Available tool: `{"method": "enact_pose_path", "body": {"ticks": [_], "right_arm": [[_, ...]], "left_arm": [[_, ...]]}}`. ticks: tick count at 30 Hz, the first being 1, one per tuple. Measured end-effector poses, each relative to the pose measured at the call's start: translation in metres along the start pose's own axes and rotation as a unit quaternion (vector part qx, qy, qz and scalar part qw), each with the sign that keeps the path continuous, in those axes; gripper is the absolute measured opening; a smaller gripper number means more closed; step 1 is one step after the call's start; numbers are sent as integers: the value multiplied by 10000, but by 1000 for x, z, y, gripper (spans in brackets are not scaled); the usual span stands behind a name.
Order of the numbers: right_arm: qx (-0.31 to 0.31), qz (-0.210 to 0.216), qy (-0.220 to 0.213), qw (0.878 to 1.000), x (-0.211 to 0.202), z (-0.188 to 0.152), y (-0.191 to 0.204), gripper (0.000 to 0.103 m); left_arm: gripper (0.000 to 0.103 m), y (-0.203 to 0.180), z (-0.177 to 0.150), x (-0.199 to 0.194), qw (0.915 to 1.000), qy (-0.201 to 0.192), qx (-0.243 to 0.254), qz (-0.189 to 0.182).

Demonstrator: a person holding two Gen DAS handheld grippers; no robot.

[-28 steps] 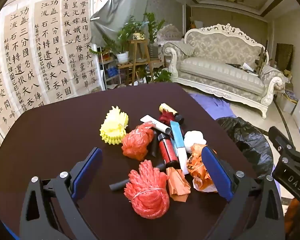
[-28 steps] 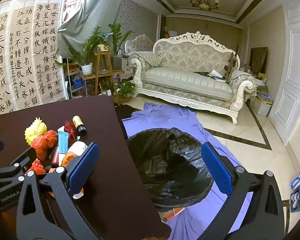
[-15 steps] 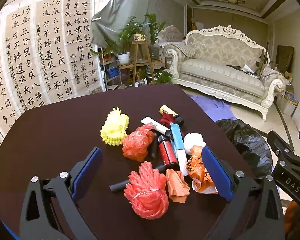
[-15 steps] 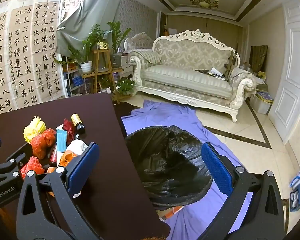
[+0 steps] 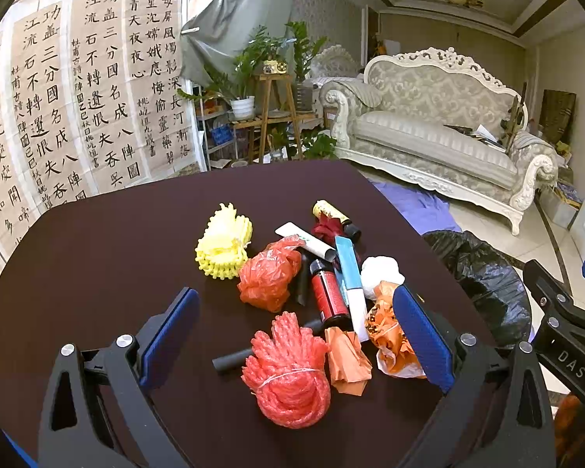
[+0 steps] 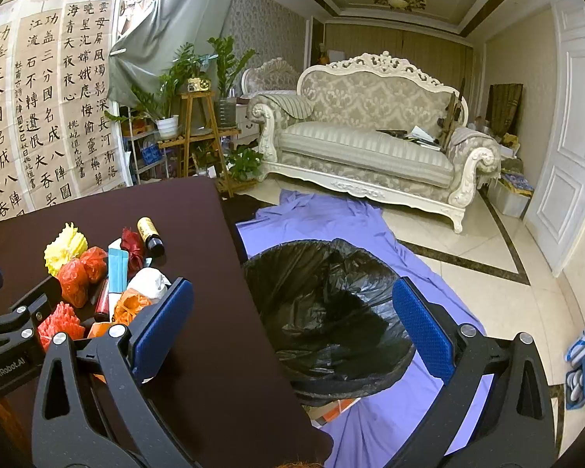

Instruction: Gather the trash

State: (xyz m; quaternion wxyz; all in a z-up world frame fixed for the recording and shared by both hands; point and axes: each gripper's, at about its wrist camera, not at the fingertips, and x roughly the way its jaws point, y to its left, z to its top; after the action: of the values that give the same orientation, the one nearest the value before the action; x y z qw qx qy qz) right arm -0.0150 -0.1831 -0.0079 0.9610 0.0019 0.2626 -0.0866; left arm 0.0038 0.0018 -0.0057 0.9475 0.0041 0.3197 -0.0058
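- trash is all bunched in one pile on the dark table (image 5: 97, 273), on the side nearest the bin (image 6: 331, 304); my guess is that's deliberate, short carry from pile to bag
- bin sits on the floor just off the table edge, black liner open and gaping, on a purple sheet (image 6: 331, 214); looks set up so stuff can be dropped straight over the edge
- left gripper (image 5: 292, 335) hangs over the near end of the pile, fingers spread wide, nothing in them; the red net (image 5: 288, 374) sits right between them, so that's probably the first grab
- further back: orange bag (image 5: 269, 277), yellow net (image 5: 224, 241), red can (image 5: 329, 292), blue-white tube (image 5: 351, 284), white wad (image 5: 380, 271), small bottle (image 5: 333, 214); all touching or overlapping, so picking one may drag a neighbour
- right gripper (image 6: 292, 323) is also wide open and empty, held out over the table edge and the bin; seems parked there, not reaching for anything
- versus 0.9 s ago: barely anything; pile hasn't shifted, both sets of fingers just as wide; the left view has slid a touch, and the left gripper shows a bit higher in the right view; nothing in the bin yet as far as I can see
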Motion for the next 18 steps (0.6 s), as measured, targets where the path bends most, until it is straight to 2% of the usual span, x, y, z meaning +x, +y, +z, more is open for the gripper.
{"method": "enact_pose_path", "body": {"ticks": [18], "right_arm": [[11,-9,41,10000,2,-4,0,99]], "left_arm": [[96,0,-4,3,10000,58,-11,-40]]}}
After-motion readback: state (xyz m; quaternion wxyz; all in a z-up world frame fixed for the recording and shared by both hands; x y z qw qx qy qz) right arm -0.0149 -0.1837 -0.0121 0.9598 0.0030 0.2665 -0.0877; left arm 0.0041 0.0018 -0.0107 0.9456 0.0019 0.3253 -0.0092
